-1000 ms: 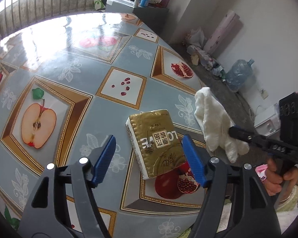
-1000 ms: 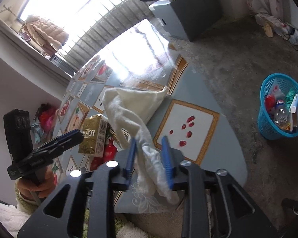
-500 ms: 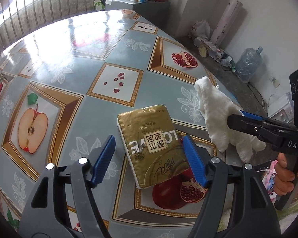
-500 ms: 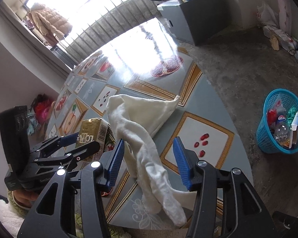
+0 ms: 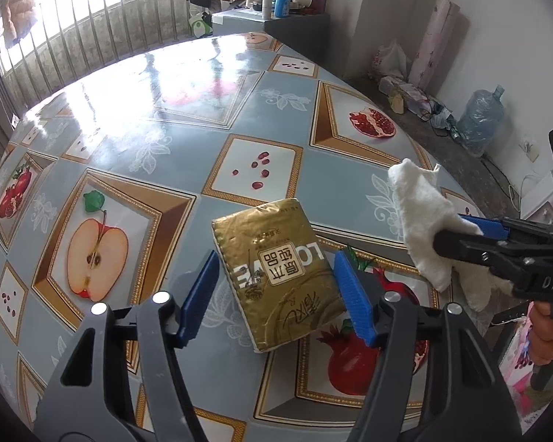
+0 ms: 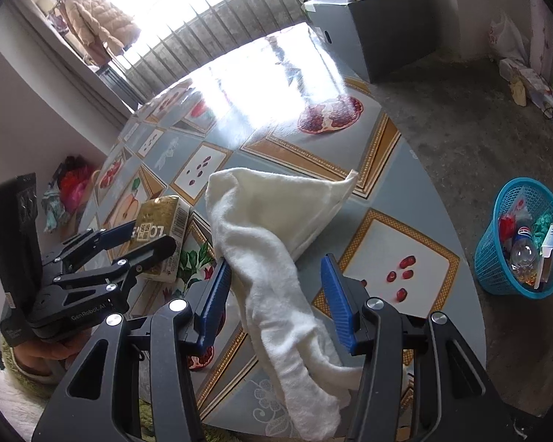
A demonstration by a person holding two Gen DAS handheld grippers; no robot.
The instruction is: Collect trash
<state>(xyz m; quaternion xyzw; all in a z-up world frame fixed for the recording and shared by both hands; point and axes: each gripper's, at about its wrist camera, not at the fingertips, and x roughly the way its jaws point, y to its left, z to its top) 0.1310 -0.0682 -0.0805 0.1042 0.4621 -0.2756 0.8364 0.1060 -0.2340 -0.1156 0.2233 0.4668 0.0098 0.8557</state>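
Fruit-patterned oilcloth covers the round table (image 5: 136, 110), and on it, near the edge closest to the person, lies the gold tissue pack (image 5: 276, 272), taken here as the landmark. The left gripper (image 5: 276, 294) straddles that pack: its 2 blue pads stand on either side of it, and its jaws have just been closing, yet a gap shows at the left pad, so nothing is clamped. The pack's long axis runs roughly along the gripper's pointing line, slightly skewed, so the jaws would close across its short width. Just beside the pack, on its right-hand side, lies the white cloth (image 6: 272, 258), draped toward the table edge. The right gripper (image 6: 276, 294) sits over it with jaws parted, having just been opening; the cloth lies between the pads, brushing the left one but not pinched. Well apart from the pack, on the floor beyond the table, stands the blue basket (image 6: 497, 269) holding rubbish. By my reading, the left hand is nearer the pack and would seize it.
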